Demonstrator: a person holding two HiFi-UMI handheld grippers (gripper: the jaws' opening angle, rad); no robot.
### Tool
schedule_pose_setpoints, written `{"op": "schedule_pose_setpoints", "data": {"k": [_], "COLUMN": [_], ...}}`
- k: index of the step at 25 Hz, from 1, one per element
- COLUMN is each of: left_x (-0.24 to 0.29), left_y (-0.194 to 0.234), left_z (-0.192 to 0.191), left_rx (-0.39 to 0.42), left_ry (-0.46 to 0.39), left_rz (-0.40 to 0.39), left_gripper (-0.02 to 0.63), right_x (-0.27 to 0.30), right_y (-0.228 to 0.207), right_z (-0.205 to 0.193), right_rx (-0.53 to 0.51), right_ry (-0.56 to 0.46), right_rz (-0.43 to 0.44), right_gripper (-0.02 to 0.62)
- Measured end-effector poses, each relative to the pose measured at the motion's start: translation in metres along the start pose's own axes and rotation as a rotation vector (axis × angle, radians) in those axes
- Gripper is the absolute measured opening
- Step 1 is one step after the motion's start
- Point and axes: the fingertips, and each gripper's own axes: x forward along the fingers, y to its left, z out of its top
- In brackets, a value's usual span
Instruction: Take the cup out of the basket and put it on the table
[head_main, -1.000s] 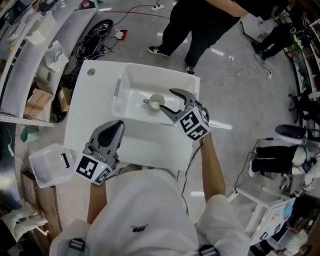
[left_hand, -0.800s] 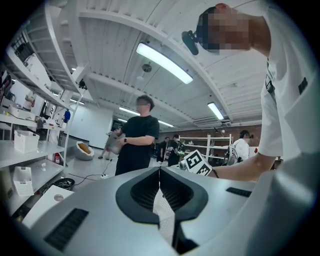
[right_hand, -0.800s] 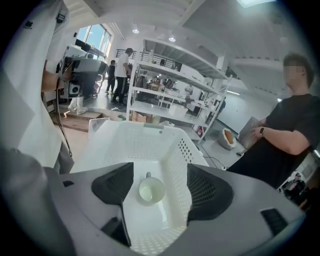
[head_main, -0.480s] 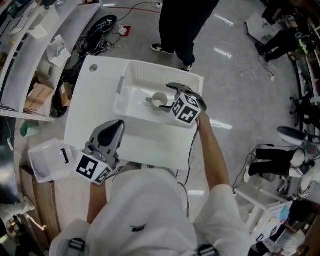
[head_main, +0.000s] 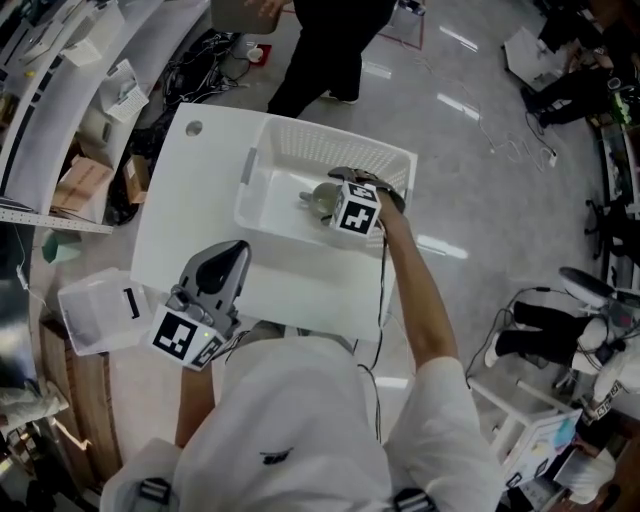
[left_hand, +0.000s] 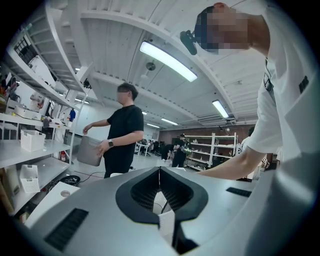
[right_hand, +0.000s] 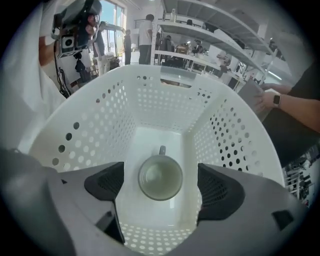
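Here right gripper (right_hand: 161, 189) opening wide, cup (right_hand: 160, 177) between, untouched

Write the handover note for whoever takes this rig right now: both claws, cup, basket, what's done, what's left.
Left claw: shut, empty, over the table's near side.
Right claw: over the basket, jaws opening, one on either side of the cup, pads not touching it.
Cup: upright on the basket floor, handle pointing away from the claw.
Done: approach only.
Left: close on the cup, lift it out, set it on the table.
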Motion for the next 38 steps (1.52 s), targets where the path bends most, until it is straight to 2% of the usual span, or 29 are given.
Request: {"op": "schedule_pose_setpoints", "data": {"k": [12,25,38], "left_x": [-0.002,0.000,0.000], "left_y": [0.005,0.013,0.013], "left_z": [-0.002,-0.004,-0.007], "left_rx": [-0.005,-0.013,-0.011], "left_ry": [0.013,0.034,0.036], "left_rz": [0.032,0.056,0.050], "left_gripper": [0.011,0.011,0.011], "right_x": [0.035,0.055,0.057], "right_y": [0.000,-0.006,-0.004], "right_z": [-0.022,-0.032,-0.031], "right_rx": [-0.011,-0.052,-0.058], "right_ry": [0.087,0.149,0.167], "right_rz": [0.052,0.056,0.054], "right_gripper": [0.445,0.437,0.428]}}
